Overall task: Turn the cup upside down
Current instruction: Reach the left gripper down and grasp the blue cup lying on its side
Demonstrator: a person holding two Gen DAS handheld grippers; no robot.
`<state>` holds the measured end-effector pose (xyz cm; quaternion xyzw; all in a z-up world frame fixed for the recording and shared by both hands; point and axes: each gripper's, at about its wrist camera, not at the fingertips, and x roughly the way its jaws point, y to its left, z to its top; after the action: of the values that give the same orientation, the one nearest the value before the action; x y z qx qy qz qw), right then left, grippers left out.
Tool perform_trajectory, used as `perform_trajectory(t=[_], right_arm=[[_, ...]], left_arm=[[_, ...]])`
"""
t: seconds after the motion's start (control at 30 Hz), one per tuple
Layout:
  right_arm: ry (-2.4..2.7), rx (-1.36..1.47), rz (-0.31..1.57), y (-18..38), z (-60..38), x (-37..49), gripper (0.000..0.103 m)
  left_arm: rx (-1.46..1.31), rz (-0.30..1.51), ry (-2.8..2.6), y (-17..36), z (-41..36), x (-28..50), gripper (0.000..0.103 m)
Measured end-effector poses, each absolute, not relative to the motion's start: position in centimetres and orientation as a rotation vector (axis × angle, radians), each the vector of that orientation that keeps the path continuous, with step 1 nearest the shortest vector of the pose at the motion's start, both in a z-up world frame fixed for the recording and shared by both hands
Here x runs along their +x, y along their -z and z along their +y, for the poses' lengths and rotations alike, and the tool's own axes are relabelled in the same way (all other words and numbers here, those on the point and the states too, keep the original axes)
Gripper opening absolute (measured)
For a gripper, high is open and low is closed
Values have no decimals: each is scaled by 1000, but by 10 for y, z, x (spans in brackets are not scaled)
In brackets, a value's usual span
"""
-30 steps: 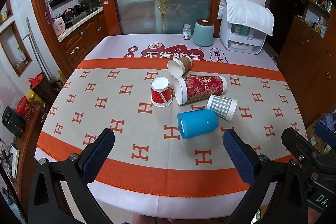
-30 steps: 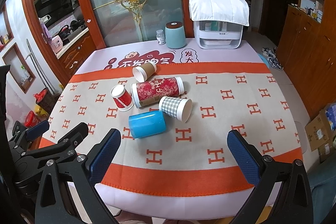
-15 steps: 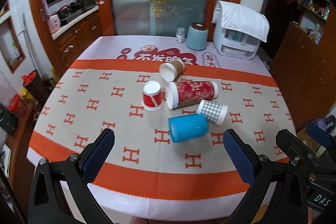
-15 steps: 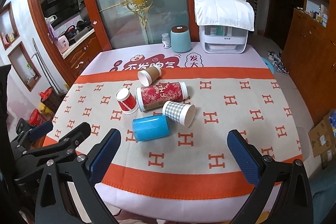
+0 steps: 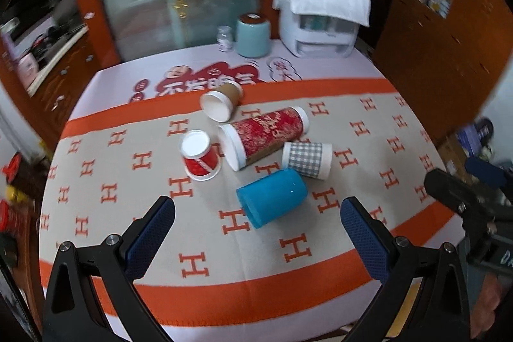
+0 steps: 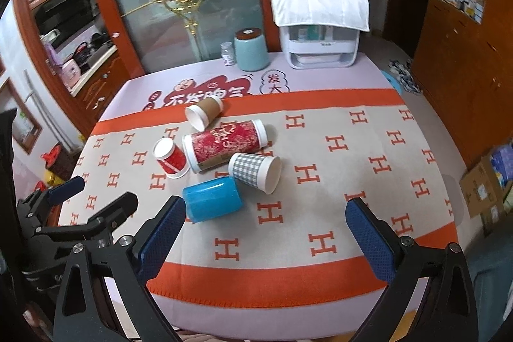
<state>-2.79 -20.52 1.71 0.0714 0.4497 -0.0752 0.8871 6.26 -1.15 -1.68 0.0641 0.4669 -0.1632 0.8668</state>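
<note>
Left tool: I hold it above the desk's near edge, pointing forward and down; fingers spread wide, nothing between them.
Right tool: I hold it likewise over the near edge, just right of the left tool; spread wide, holding nothing.
Blue cup: on its side, nearest of the cluster, ahead of both tools, untouched.
Checked cup: on its side, touching the blue cup.
Red canister: lying flat behind the checked cup.
Red-and-white cup: mouth down, tilted, left of the canister.
Brown cup: on its side, farthest back.
Desk: covered by an orange H-patterned cloth.
</note>
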Motion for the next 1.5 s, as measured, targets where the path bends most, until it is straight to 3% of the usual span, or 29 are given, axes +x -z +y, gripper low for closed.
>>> perform_trajectory(t=[0.2, 0.5, 0.83, 1.4, 1.47, 1.5], right_arm=[[219, 215, 1011, 10, -210, -2, 97], [339, 337, 1146, 98, -220, 10, 86], [384, 491, 1240, 186, -225, 13, 85], [417, 615, 1308, 241, -237, 5, 85], [417, 618, 1309, 243, -238, 5, 84], [418, 618, 1309, 243, -238, 5, 84]], left_arm=[[243, 1013, 438, 41, -22, 91, 102], [388, 1107, 521, 99, -35, 131, 102], [738, 1138, 669, 163, -81, 141, 98], [985, 1239, 766, 214, -131, 149, 92], [1004, 1253, 781, 217, -134, 149, 85], [1006, 1276, 794, 220, -136, 149, 73]])
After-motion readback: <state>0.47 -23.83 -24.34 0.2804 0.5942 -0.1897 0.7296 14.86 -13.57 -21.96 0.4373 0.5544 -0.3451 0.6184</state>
